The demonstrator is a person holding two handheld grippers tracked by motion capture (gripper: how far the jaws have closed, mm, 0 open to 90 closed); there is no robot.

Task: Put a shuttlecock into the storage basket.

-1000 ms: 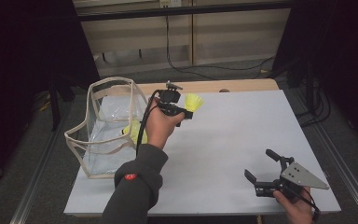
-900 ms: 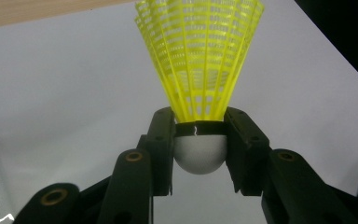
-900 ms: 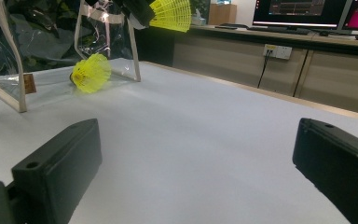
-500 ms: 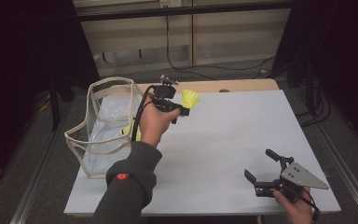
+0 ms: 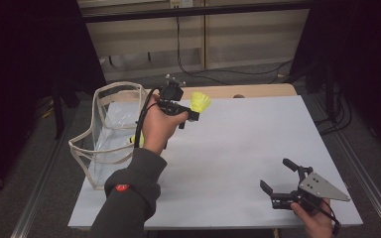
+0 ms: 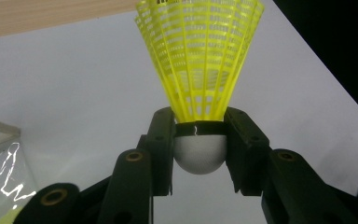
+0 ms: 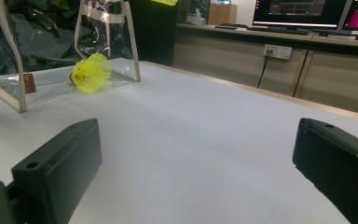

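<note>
White tabletop [image 5: 238,148] below: I have my left gripper [image 5: 192,115] clamped on a yellow shuttlecock [image 6: 200,65] by its cork, skirt beyond the fingertips; right gripper [image 5: 274,179] rests spread.

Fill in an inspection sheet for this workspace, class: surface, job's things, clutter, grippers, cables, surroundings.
Surface: white table, bare in the middle.
Job's things: yellow plastic shuttlecock with white cork, held above the table; clear plastic bag with beige trim at the left edge; second yellow shuttlecock inside it.
Clutter: nothing seen.
Grippers: left gripper clamps the cork; right gripper open, low near the front edge.
Cables: black cable trails from the left gripper.
Surroundings: wooden cabinets, monitors.
</note>
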